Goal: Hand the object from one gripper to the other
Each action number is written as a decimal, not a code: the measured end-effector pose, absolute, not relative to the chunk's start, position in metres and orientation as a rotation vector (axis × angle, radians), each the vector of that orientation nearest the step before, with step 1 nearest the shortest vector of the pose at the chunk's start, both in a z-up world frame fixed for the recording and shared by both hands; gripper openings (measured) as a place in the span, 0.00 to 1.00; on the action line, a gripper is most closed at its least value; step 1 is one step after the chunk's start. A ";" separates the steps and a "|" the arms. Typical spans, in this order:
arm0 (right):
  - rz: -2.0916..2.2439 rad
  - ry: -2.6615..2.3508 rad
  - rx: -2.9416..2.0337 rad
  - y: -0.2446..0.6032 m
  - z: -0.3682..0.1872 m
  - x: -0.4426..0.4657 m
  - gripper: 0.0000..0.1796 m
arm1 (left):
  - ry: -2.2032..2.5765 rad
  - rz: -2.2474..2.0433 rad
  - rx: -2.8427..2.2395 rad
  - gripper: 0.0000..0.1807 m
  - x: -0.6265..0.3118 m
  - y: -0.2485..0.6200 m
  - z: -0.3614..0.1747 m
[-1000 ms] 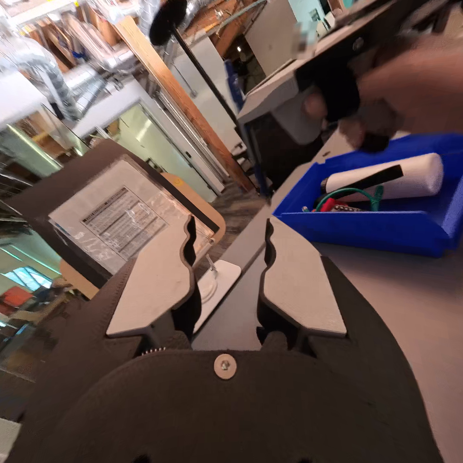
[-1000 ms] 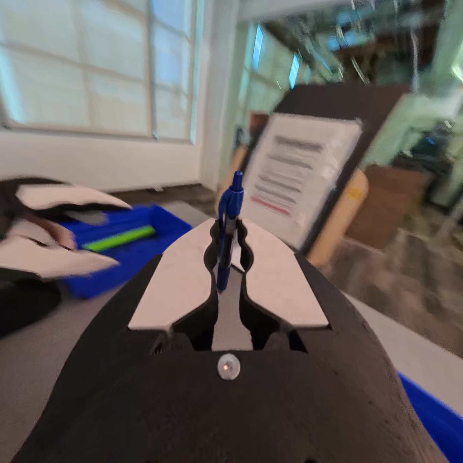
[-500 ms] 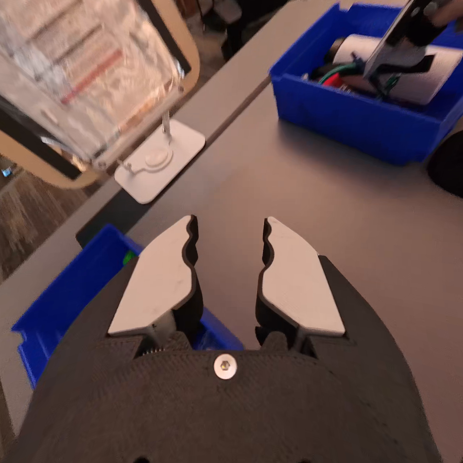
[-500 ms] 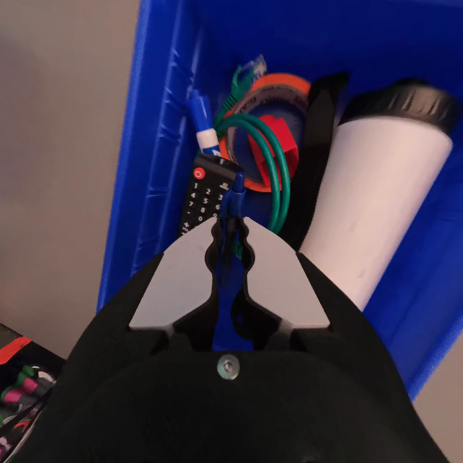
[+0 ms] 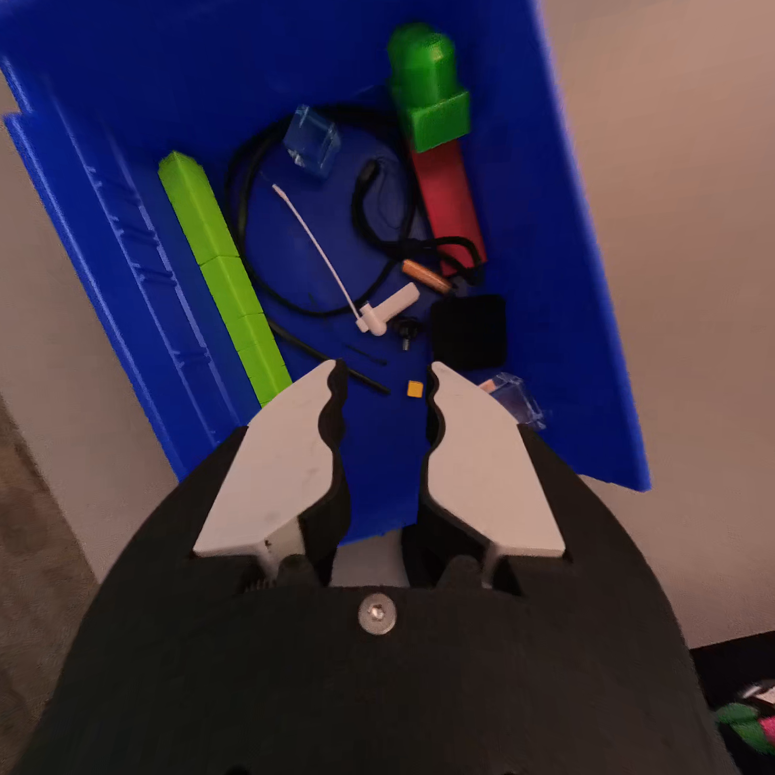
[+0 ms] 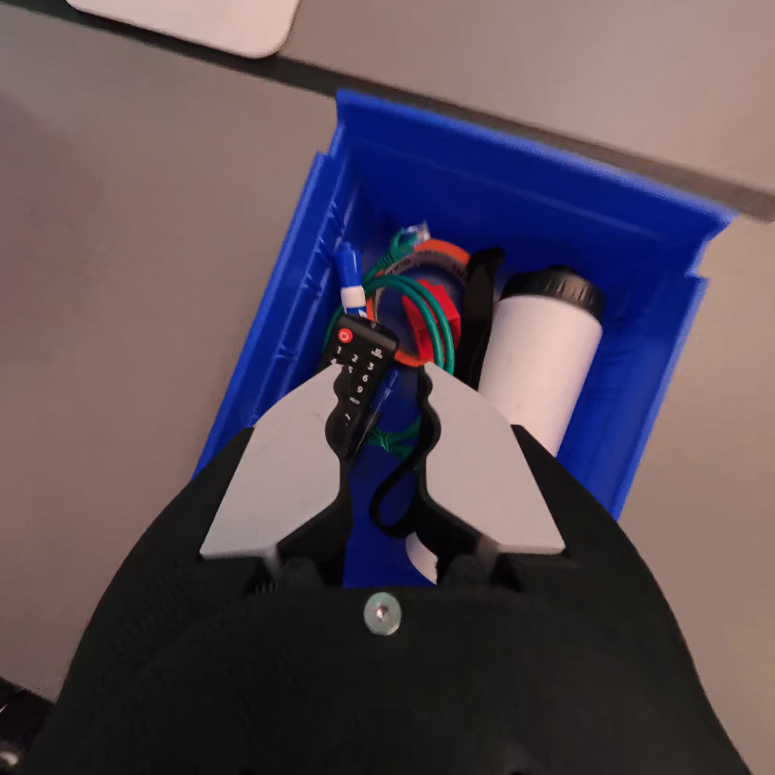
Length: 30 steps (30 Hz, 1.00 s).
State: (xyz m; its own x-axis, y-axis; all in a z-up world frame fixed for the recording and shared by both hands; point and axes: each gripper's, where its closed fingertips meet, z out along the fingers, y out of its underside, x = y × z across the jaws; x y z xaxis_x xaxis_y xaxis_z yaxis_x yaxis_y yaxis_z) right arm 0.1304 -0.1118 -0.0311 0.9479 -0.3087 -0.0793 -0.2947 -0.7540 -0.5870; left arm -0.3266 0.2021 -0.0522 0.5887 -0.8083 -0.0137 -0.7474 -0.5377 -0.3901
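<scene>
In the right wrist view my right gripper [image 6: 378, 371] is open above a blue bin [image 6: 545, 184]. The blue pen [image 6: 383, 398] lies loose between the spread fingers, beside a black remote [image 6: 356, 365]; neither pad presses on it. In the left wrist view my left gripper [image 5: 385, 369] is open and empty above another blue bin [image 5: 557, 293]. A small yellow square [image 5: 414, 388] and a thin black stick [image 5: 365, 381] lie on that bin's floor below the fingertips.
The right bin also holds a white cylinder with a black cap [image 6: 541, 360], a green cable [image 6: 436, 318], a red piece [image 6: 432, 310] and a blue-white marker [image 6: 350, 281]. The left bin holds a lime bar [image 5: 218, 272], a green-and-red piece [image 5: 436, 105], a white tag [image 5: 386, 310] and a black square [image 5: 469, 331]. Left tips to right tips: about 55 cm. The right tips stand about 7 cm off the black remote [image 6: 356, 365].
My right gripper opened and let go of the blue pen over the bin. My left gripper swung down from the table to over the other bin, its fingers somewhat closer together.
</scene>
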 end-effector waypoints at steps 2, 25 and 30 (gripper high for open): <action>-0.062 0.392 -2.401 -0.109 -0.013 0.127 0.18 | 1.233 -0.241 -2.530 0.20 -0.333 0.212 -0.068; -0.172 0.281 -2.386 -0.106 -0.002 0.123 0.18 | 1.122 0.189 -2.988 0.19 -0.401 0.192 -0.120; -0.167 0.271 -2.391 -0.105 -0.003 0.121 0.18 | 1.113 0.214 -3.061 0.19 -0.407 0.188 -0.130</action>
